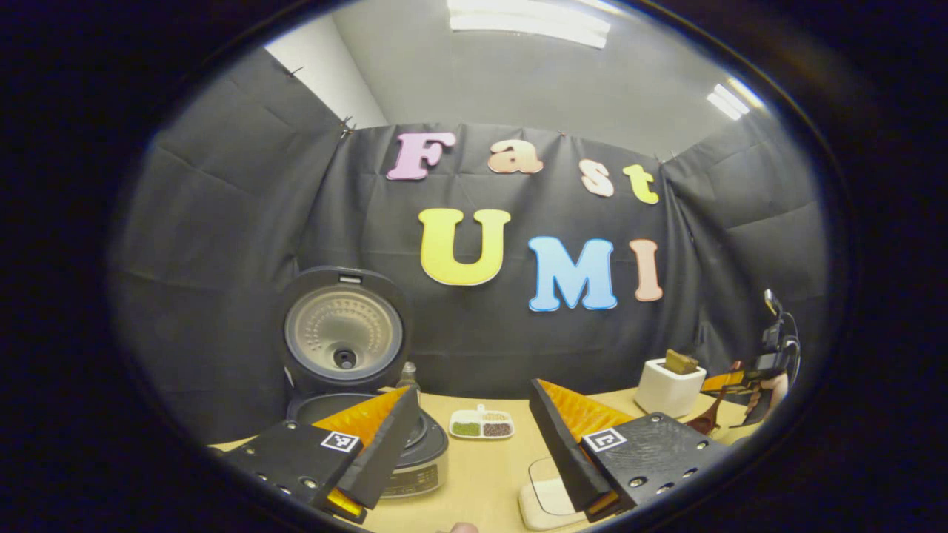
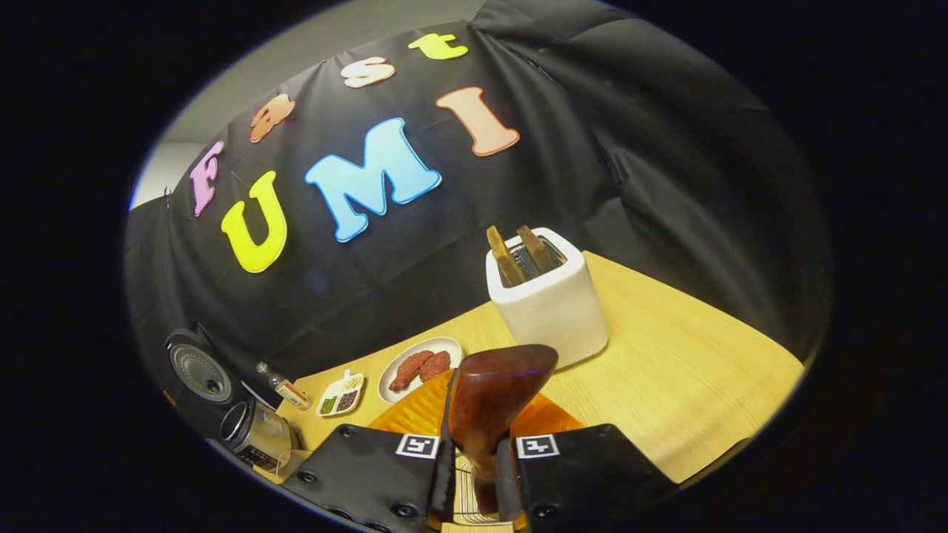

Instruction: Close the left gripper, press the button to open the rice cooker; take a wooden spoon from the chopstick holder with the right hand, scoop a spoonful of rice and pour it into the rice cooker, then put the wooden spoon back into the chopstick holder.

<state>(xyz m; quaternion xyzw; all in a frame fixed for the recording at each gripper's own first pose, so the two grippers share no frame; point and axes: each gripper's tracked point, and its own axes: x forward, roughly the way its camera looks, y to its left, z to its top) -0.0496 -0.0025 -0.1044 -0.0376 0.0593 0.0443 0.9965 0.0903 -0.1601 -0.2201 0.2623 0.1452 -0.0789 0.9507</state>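
Rice cooker [image 1: 355, 400] far left on table [image 1: 474, 474], sectioned dish [image 1: 481, 426] beside, chopstick holder [image 1: 669, 386] far right

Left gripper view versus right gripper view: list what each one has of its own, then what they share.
Left gripper view: the open left gripper, a white flat thing low between its fingers, and ceiling lights.
Right gripper view: a plate of reddish food.
Both: the right gripper shut on the spoon, the open rice cooker, the divided dish, the bottle, the white holder and the table.
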